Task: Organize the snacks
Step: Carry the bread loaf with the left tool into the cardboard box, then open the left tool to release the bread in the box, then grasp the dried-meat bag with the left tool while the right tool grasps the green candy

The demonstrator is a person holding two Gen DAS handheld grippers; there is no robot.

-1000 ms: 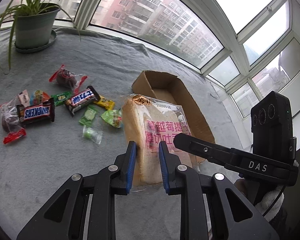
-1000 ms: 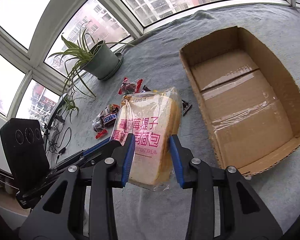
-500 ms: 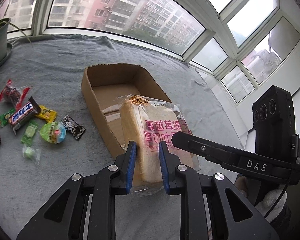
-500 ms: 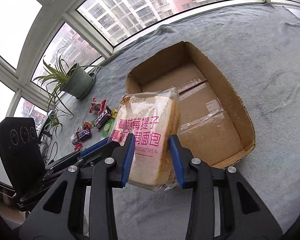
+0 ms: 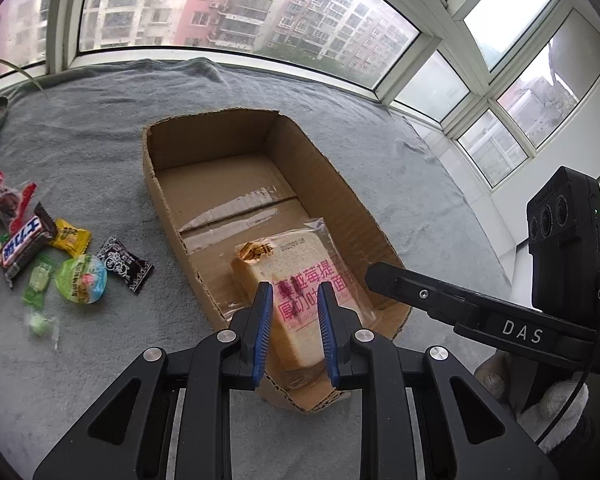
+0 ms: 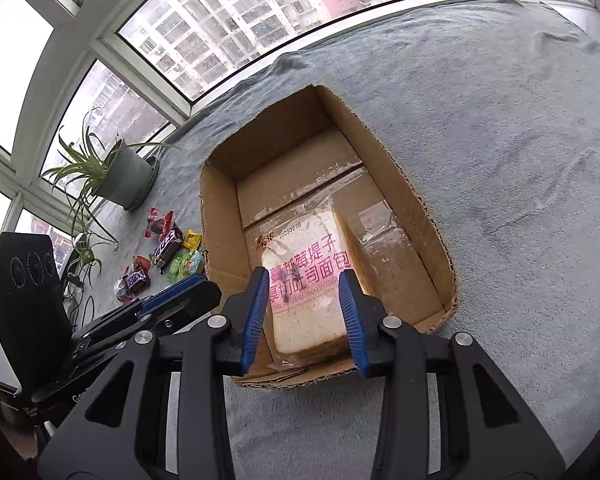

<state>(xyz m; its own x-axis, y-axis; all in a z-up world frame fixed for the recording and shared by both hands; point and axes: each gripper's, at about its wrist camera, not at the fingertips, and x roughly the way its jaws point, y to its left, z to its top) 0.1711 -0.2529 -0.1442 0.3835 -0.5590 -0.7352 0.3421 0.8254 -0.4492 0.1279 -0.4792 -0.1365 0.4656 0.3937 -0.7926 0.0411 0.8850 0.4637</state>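
I am holding the bread bag [image 5: 300, 300] with both tongs, left tongs [image 5: 292, 322] narrow, right tongs [image 6: 303, 312] wider, over the cardboard box [image 5: 168, 216]'s six-o'clock end, apparently not yet resting; I am lowering it flat before releasing.

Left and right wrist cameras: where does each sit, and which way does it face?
Left wrist: on the left claw, looking down over the bagged bread into the cardboard box; right claw and gloved hand show at right.
Right wrist: on the right claw, facing the same bread and box; left claw at left.
Shared: bread, box, candy pile.
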